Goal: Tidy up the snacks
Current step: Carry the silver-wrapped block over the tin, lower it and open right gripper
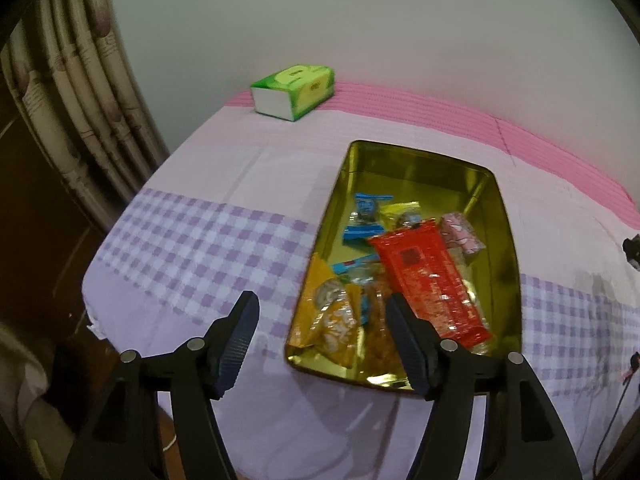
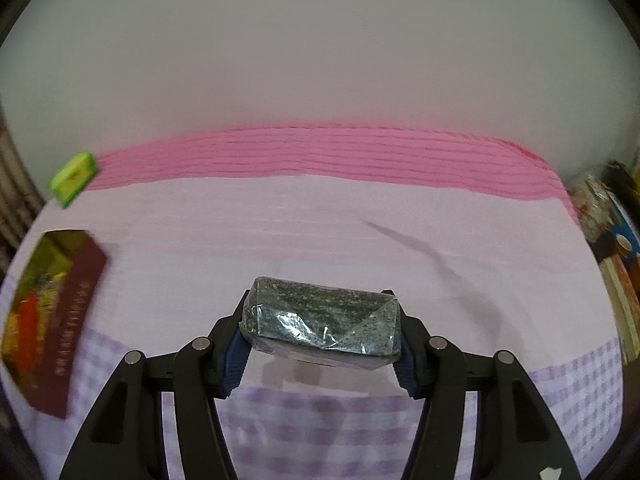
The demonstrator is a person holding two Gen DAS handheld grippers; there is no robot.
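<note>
A gold metal tin [image 1: 502, 216] lies open on the bed and holds several snack packets: a long red packet [image 1: 428, 280], blue ones [image 1: 366, 216], a pink one [image 1: 460, 234] and orange ones [image 1: 328, 320]. My left gripper [image 1: 322, 312] is open and empty, just above the tin's near left corner. My right gripper [image 2: 320, 322] is shut on a dark speckled block snack wrapped in clear film [image 2: 324, 320] and holds it above the bed. The tin [image 2: 84, 280] shows blurred at the far left of the right wrist view, with a dark red outer side.
A green tissue pack [image 1: 296, 90] lies at the bed's far left corner; it also shows in the right wrist view [image 2: 74, 178]. The bedcover [image 1: 224, 184] is pink with lilac checks. Curtains [image 1: 72, 92] hang at left. Books and packets [image 2: 616, 248] stand at right.
</note>
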